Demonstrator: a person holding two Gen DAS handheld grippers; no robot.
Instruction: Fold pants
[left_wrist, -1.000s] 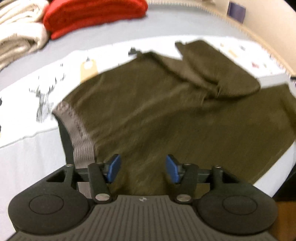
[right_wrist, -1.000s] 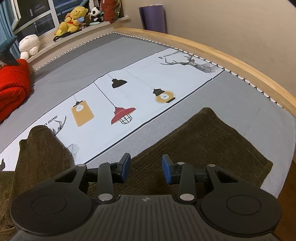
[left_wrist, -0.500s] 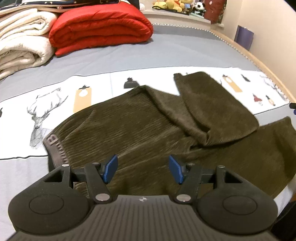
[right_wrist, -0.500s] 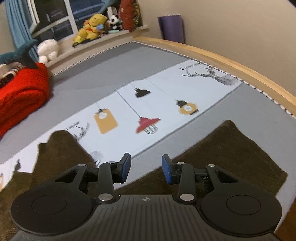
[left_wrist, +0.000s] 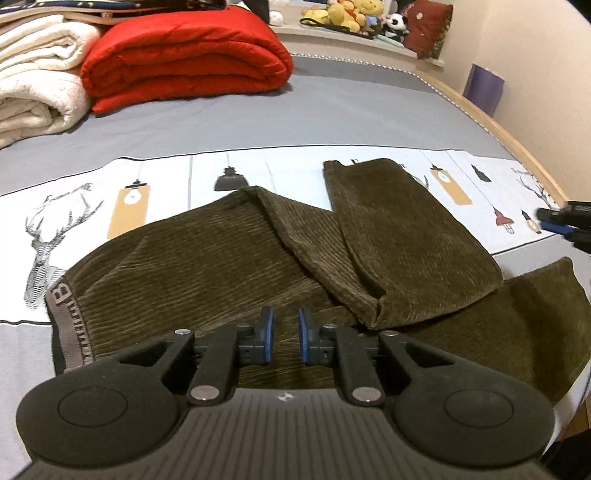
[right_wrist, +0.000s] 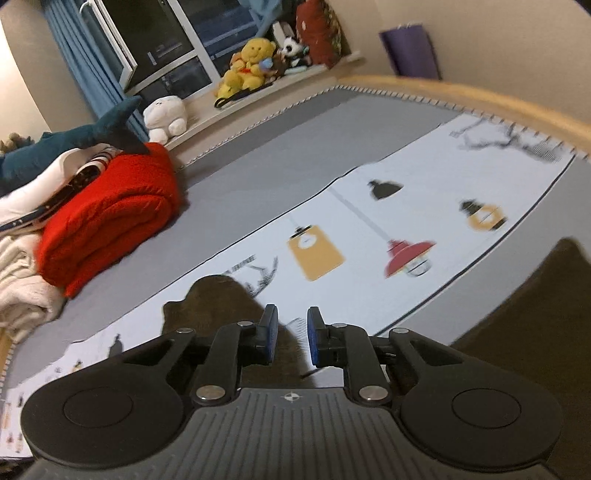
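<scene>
Olive corduroy pants lie spread on the bed sheet, grey elastic waistband at the left of the left wrist view, one leg folded back over the other across the printed white strip. Left gripper hangs above the seat of the pants, jaws closing to a narrow gap, no cloth between the blue pads. Right gripper is above the sheet and a pant-leg end, jaws closing too, nothing pinched; red folded quilt and cream blanket sit well apart at the far side.
</scene>
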